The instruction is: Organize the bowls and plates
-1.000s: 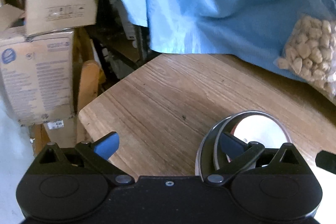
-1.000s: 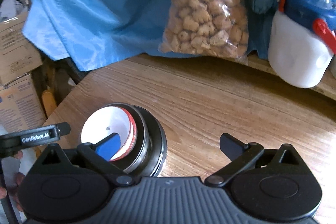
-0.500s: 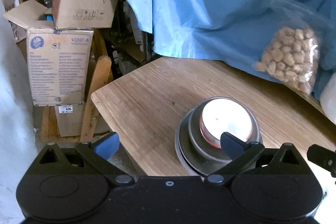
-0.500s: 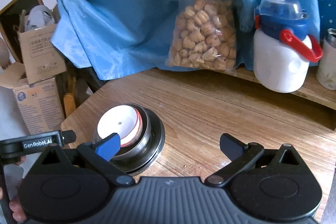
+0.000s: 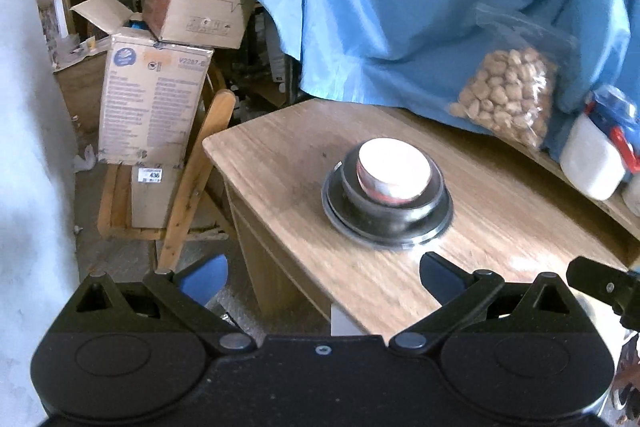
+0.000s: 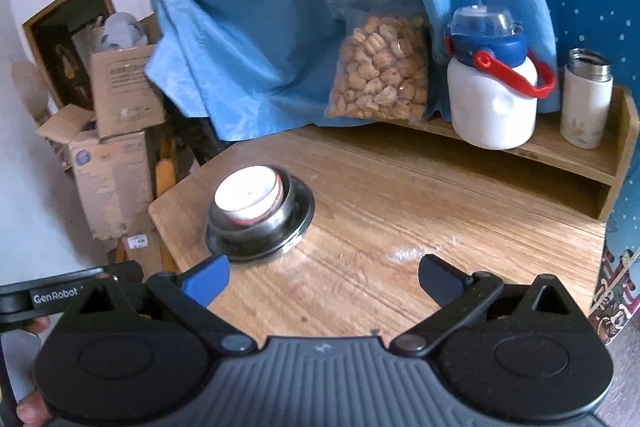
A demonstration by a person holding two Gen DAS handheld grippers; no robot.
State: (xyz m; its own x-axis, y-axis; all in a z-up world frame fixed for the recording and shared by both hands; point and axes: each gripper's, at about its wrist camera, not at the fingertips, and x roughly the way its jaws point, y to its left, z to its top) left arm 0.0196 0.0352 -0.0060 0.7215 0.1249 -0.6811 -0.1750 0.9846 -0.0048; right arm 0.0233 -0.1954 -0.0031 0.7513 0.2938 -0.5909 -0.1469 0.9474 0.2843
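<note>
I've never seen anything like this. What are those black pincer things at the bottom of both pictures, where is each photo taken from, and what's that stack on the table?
No robot here: a person holds a hand-operated claw in each hand, each with a wide-angle camera looking forward along its two fingers. One picture comes from the left claw, the other from the right claw. Both are open and hold nothing.

On the wooden table sits a stack of dishes: a white bowl with a red band nested in a metal bowl, which rests on a metal plate. That is the tidying job, apparently done.

Behind, on a low shelf, stand a bag of snacks, a white jug with a blue lid and red handle and a small flask, before a blue cloth. Cardboard boxes are piled beside the table.
</note>
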